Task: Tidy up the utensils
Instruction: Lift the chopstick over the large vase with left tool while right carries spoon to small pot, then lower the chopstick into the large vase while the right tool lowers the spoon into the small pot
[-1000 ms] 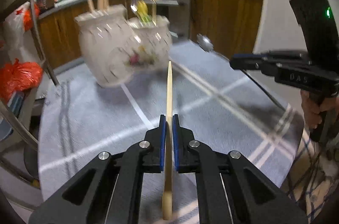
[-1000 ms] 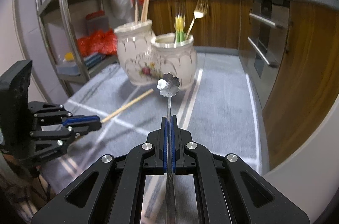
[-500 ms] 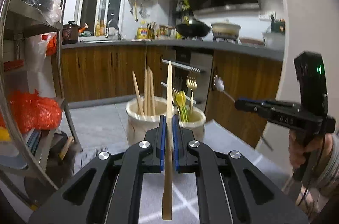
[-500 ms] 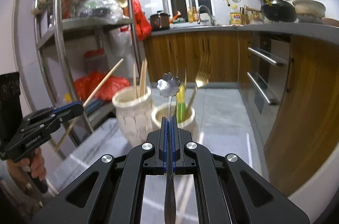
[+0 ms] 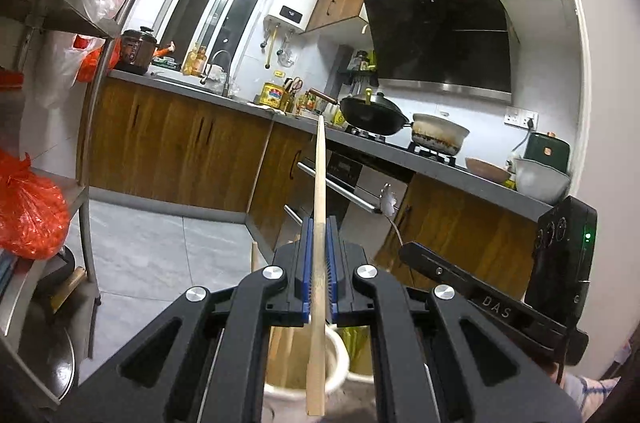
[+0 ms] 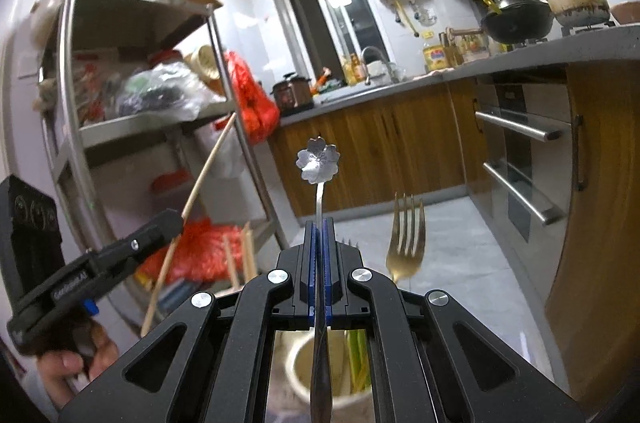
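My left gripper (image 5: 318,223) is shut on a wooden chopstick (image 5: 319,183) that points up and forward. Under it shows the rim of a white ceramic holder (image 5: 338,347) with other chopsticks inside. My right gripper (image 6: 319,225) is shut on a silver spoon with a flower-shaped end (image 6: 318,165). Below it stands a second white holder (image 6: 298,367) with green-handled utensils, and a gold fork (image 6: 404,247) rises from it. Each gripper appears in the other's view: the right gripper (image 5: 404,249) with the spoon (image 5: 388,201), the left gripper (image 6: 172,221) with the chopstick (image 6: 200,183).
A metal shelf rack (image 6: 74,95) with bags stands on the left. Wooden kitchen cabinets (image 5: 176,155) and a counter with a wok (image 5: 374,113) lie ahead. An oven front (image 6: 520,159) is to the right. A person's hand (image 6: 60,371) holds the left gripper.
Both grippers rose from low over the grey cloth to above the two holders, tilting toward level. The holders dropped to the bottom of both views. Chopstick and spoon stay gripped.
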Motion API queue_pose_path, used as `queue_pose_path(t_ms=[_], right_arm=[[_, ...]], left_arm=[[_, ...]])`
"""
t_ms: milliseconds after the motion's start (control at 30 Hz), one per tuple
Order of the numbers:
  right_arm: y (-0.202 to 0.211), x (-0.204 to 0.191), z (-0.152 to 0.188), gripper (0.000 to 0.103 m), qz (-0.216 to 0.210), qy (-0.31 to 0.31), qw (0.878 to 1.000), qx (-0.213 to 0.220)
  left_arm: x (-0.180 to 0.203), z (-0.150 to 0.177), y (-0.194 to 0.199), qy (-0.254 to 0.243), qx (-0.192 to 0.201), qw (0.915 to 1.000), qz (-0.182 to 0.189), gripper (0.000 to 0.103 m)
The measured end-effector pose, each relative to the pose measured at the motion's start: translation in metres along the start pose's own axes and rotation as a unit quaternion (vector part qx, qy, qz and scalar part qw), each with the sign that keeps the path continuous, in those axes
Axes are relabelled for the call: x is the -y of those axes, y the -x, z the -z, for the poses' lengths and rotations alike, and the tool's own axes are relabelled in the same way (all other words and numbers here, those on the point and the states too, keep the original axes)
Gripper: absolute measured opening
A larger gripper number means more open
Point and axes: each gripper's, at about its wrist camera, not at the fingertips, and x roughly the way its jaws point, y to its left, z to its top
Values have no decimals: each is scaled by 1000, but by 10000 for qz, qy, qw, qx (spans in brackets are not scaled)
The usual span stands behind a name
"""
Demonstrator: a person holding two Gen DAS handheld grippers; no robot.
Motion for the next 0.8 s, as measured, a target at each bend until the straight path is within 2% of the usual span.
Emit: queue_pose_path(t_ms=[67,367,667,800], right_arm=[[-7,1,1,4,50,-12,10000,82],[-25,-1,22,4,542,209,9977,342],[-29,0,33,4,810,282,9954,415],[-29,-4,36,4,835,410,9946,452]], left_arm=[[-2,3,-10,-18,36,10000,-51,6],[13,34,-24,-728,366,9951,-568,6],[8,38,-8,-719,706,9930,-609,6],[6,35,-9,-675,714,9932,-630,6]])
